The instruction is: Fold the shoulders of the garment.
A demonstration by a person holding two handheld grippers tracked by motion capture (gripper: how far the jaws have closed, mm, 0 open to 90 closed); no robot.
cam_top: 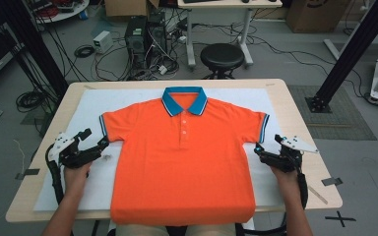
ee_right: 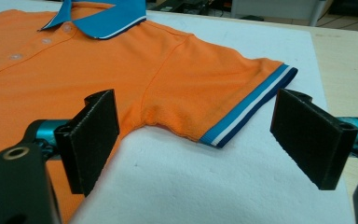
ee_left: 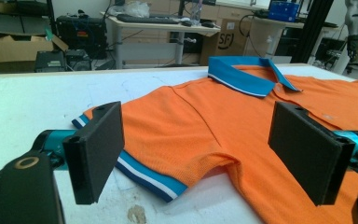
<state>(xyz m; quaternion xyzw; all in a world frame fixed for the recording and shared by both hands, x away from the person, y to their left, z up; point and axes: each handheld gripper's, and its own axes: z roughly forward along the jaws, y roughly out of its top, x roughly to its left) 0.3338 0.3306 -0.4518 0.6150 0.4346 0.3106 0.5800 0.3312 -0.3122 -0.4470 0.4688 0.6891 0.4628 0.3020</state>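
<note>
An orange polo shirt (cam_top: 184, 157) is laid flat, front up, on a white mat (cam_top: 93, 103) that covers most of a wooden table (cam_top: 295, 113). The blue collar (cam_top: 184, 101) is turned toward the far edge, both short sleeves are spread out to the sides, and the hem is draped just over the near edge. Three buttons are seen down the placket below the collar.

The left gripper (cam_top: 94, 138) is held just beside the shirt's left sleeve (ee_left: 135, 154), near the striped cuff; in the left gripper view its jaws are seen wide apart, with the sleeve and armpit ahead of them and nothing pressed between the pads. The right gripper (cam_top: 267, 145) is held just beside the shirt's right side, below the other sleeve (ee_right: 223, 93); in the right gripper view its jaws are likewise spread wide, with the cuff and bare mat framed between them, untouched.

A black stool (cam_top: 221, 56) is seen beyond the table, with cables and computer cases on the floor behind it.
</note>
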